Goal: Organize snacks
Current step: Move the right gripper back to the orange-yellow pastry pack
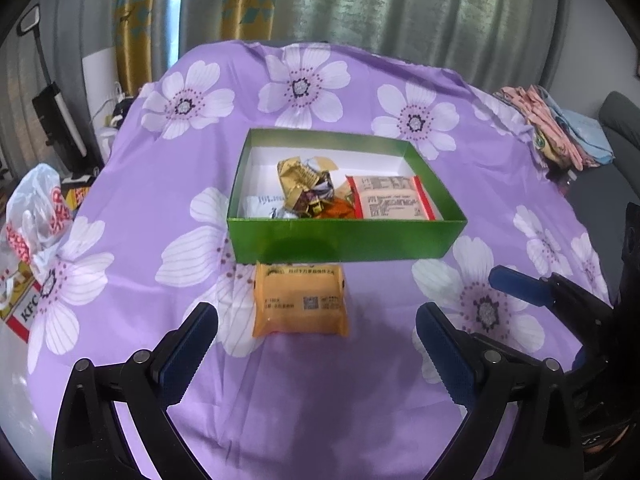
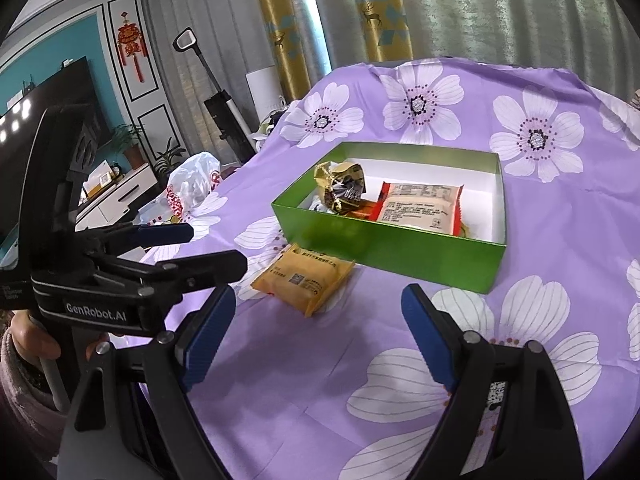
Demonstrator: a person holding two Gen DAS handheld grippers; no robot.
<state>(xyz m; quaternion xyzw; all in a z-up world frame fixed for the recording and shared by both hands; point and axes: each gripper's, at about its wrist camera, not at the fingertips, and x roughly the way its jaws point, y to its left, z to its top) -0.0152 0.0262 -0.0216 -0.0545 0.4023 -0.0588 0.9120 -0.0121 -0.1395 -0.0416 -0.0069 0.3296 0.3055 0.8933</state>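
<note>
- The table wears a purple cloth with white flowers (image 1: pixel 320 400), and everything for the task sits on it.
- A green box (image 1: pixel 344 240) lies mid-table; inside are a red-edged beige packet (image 1: pixel 392 198) on the right, crumpled gold wrappers (image 1: pixel 300 184) and a white packet (image 1: pixel 260 206) on the left.
- One orange snack packet (image 1: pixel 299 300) remains outside, flat on the cloth just beside the box's near wall, its long axis running roughly along that wall.
- The left gripper (image 1: pixel 316 356) has its jaws wide apart and empty; the packet lies straight ahead between the finger lines, so this hand looks the nearer.
- The right gripper (image 2: pixel 316 340) is also spread and empty; the packet lies ahead and to its left, with the left gripper's fingers beside that path.
- A plastic bag (image 1: pixel 34 216) sits off the table's left edge, well clear.
- Nothing seems to block the reach.
</note>
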